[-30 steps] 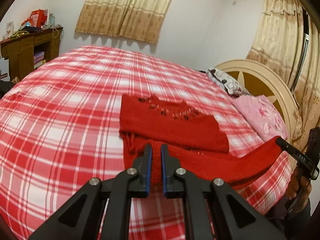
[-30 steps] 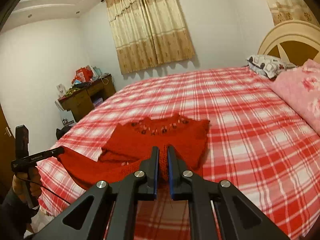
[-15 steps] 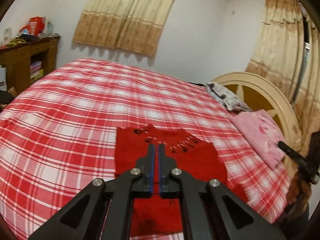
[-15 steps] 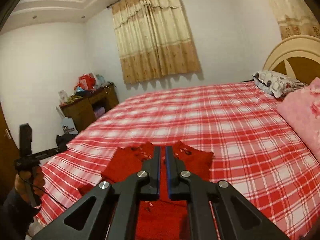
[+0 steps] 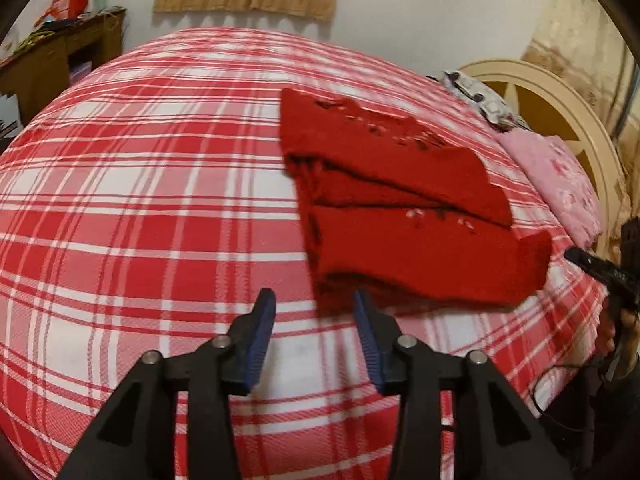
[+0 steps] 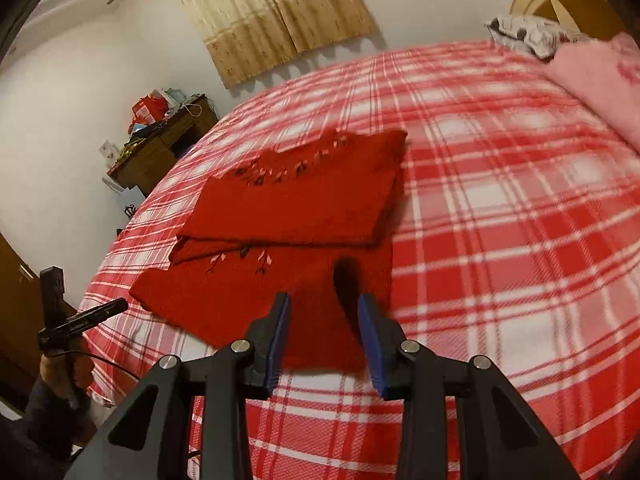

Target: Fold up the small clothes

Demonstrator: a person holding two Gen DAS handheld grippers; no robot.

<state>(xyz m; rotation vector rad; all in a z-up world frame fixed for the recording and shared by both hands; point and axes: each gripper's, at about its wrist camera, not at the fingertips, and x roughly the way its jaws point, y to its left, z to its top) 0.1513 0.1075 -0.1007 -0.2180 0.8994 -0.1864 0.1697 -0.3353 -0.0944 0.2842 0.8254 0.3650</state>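
A small red knitted sweater (image 5: 400, 216) lies folded in layers on the red and white plaid bed (image 5: 140, 208). It also shows in the right wrist view (image 6: 288, 216), with dark embroidery near its collar. My left gripper (image 5: 314, 312) is open and empty, just short of the sweater's near left corner. My right gripper (image 6: 323, 312) is open and empty above the sweater's near edge. The other gripper shows at the edge of each view: the right one (image 5: 600, 272) and the left one (image 6: 80, 318).
A pink pillow (image 5: 560, 184) and a patterned pillow (image 5: 480, 96) lie by the cream headboard (image 5: 560, 104). A wooden desk (image 6: 160, 148) with clutter stands by the far wall under beige curtains (image 6: 272, 12). The bed's edge is close below both grippers.
Both grippers were shut on the sweater's lower part and carried it over the upper part. They have since let go, opened and drawn back. The sweater now lies folded.
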